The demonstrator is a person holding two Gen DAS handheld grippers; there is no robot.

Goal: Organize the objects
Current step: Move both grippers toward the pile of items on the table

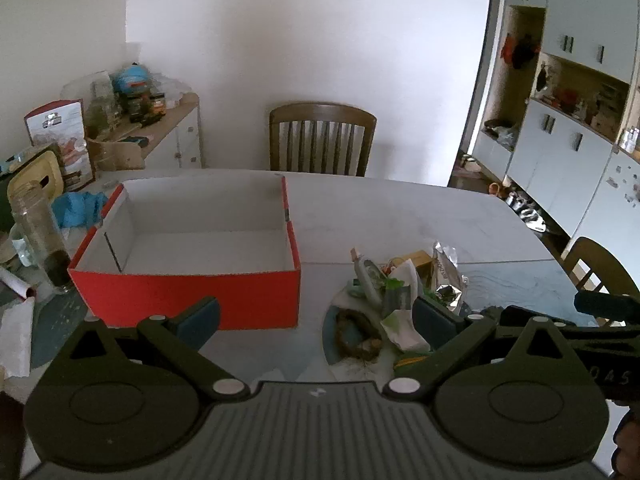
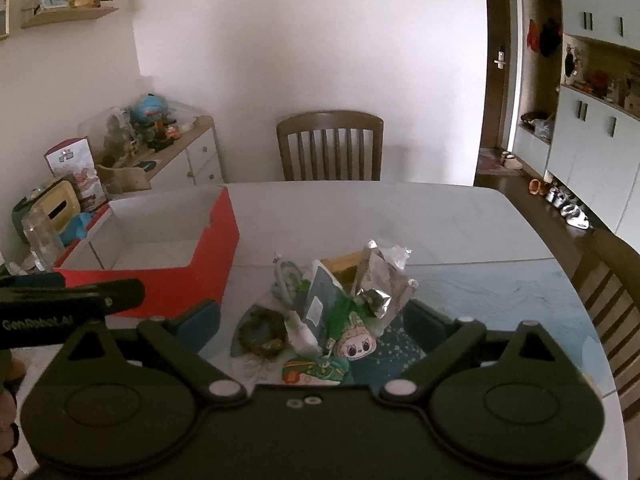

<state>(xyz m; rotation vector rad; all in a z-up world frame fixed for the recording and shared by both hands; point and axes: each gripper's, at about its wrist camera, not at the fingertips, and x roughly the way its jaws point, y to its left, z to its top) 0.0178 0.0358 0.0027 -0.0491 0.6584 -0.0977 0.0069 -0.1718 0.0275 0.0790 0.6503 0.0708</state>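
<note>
Hovering above the near edge of the tabletop [image 1: 400, 208], the left gripper [image 1: 316, 320] has its jaws spread wide apart with nothing between them. The right gripper [image 2: 312, 322] hangs just beside it, jaws likewise wide apart and empty, over a small heap of things.

A red box [image 1: 188, 296] with a white inside stands open toward the left side of the tabletop, its lid off and nothing visible within. To the right of the box, near the front edge, lies the heap: a crinkled silver foil packet [image 2: 384, 276], a brown woven ring [image 2: 262, 334], a small doll with a green hat [image 2: 356, 342], a grey-green card [image 2: 322, 300] propped upright, and a pale tube [image 1: 368, 280]. The ring lies on the heap's left side, nearest the box but apart from it.

A glass jar [image 1: 40, 236] stands at the left edge, beside the box. A wooden chair [image 1: 320, 140] is at the far edge.
</note>
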